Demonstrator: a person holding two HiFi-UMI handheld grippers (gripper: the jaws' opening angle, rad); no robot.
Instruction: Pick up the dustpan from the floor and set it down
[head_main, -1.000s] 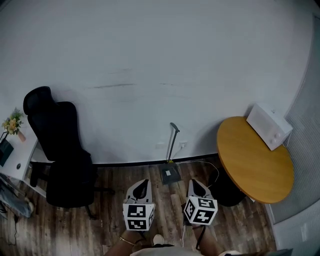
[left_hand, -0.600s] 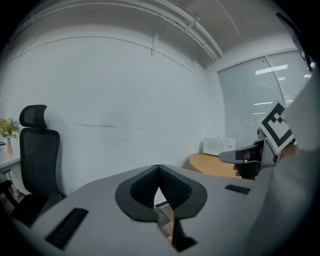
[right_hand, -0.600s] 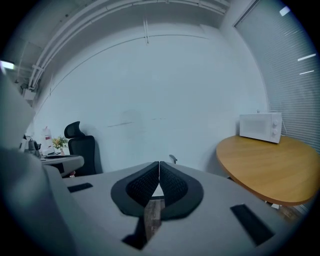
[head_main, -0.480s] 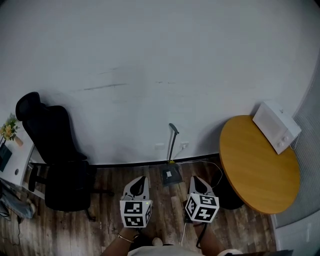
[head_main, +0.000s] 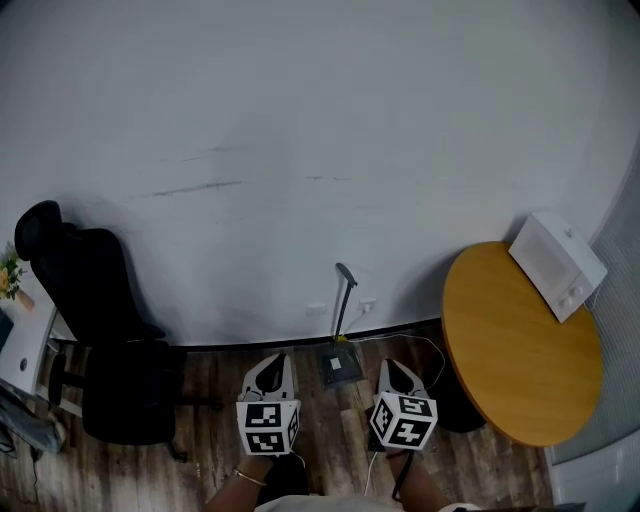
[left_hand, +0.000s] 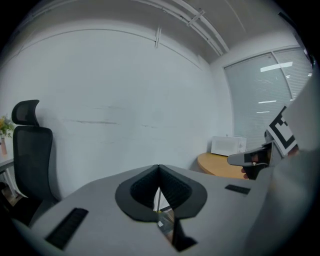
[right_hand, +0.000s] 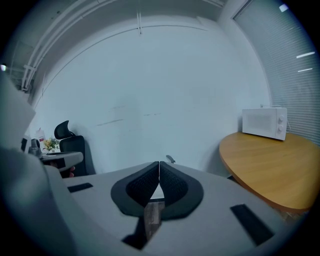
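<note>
Head view: I judge this the approach step, with nothing picked up yet. The dustpan (head_main: 340, 368) stands on the floor (head_main: 210, 378) at its far edge, against the wall (head_main: 320, 150), with its long handle upright. My left tool (head_main: 272, 364) and right tool (head_main: 392, 369) hang just short of it, one on either side, neither touching it.

Left gripper view: the jaws are pressed together and empty. The handle shows through the notch under the tips, ahead and lower.

Right gripper view: these jaws are closed and empty too, and the handle's top peeks just right of the tips. Next, I reckon, one tool must open and reach forward and down to the handle.
</note>
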